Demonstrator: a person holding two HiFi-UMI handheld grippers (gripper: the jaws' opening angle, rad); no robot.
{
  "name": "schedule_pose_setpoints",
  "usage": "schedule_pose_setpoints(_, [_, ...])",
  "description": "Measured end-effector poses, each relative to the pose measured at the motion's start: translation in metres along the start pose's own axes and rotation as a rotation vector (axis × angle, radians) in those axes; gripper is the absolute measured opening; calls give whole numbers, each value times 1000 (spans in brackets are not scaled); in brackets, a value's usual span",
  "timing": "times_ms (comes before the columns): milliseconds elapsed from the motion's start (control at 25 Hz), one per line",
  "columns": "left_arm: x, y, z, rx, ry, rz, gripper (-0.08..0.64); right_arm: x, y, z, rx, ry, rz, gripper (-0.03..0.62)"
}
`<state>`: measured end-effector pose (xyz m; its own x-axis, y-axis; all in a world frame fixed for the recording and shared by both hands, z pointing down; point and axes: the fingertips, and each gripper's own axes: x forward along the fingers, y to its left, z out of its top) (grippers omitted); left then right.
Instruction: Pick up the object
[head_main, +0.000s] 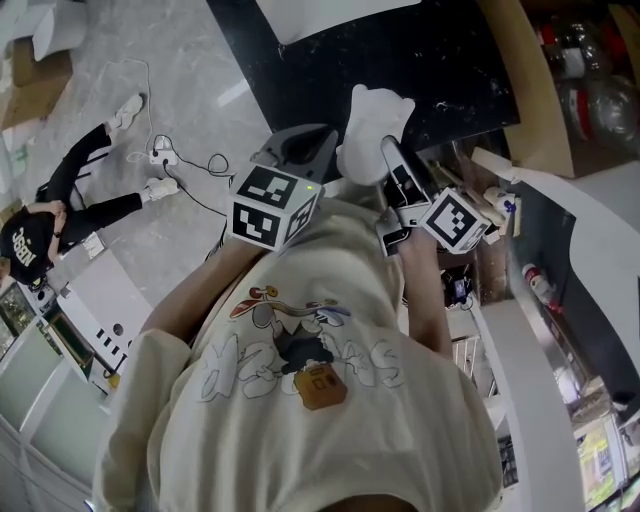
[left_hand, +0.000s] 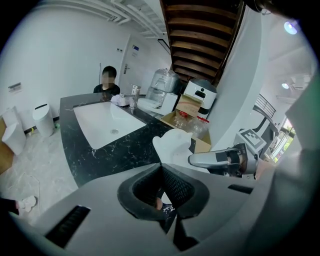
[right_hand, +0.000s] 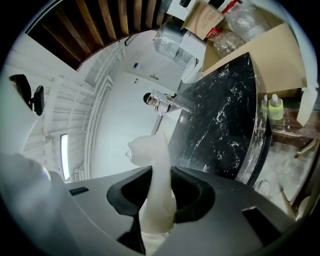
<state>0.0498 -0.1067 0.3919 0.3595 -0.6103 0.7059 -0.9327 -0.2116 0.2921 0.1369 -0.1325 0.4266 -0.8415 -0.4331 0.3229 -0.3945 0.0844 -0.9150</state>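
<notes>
White toy (right_hand: 156, 165) hangs over the edge of a black marble counter (right_hand: 225, 115), with a white sink (left_hand: 107, 125) and a cardboard box (left_hand: 187, 107) beyond. The right gripper (right_hand: 159, 180) clamps it upright between its jaws. The left gripper (left_hand: 161, 170), just beside, is closed on nothing.

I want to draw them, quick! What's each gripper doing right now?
Left gripper: closed, nothing between its jaws.
Right gripper: closed on the white object.
</notes>
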Motion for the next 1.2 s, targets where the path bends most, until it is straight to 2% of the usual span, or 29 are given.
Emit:
schedule_pose_setpoints(320, [2, -4, 5, 58, 3, -34, 14, -4, 6, -2, 5, -71, -14, 129])
schedule_pose_setpoints(560, [-7, 5, 3, 70, 23, -75, 14, -9, 11, -11, 28, -136, -69, 129])
schedule_pose_setpoints(680, [-16, 10, 2, 74, 17, -95, 14, -12, 19, -15, -4, -172, -87, 129])
schedule_pose_setpoints(960, [-39, 18, 1, 106, 4, -143, 14, -16, 38, -39, 33, -263, -123, 129])
schedule_pose_setpoints(1200, [-56, 25, 2, 131, -15, -184, 14, -11, 60, -55, 14, -315, -134, 129])
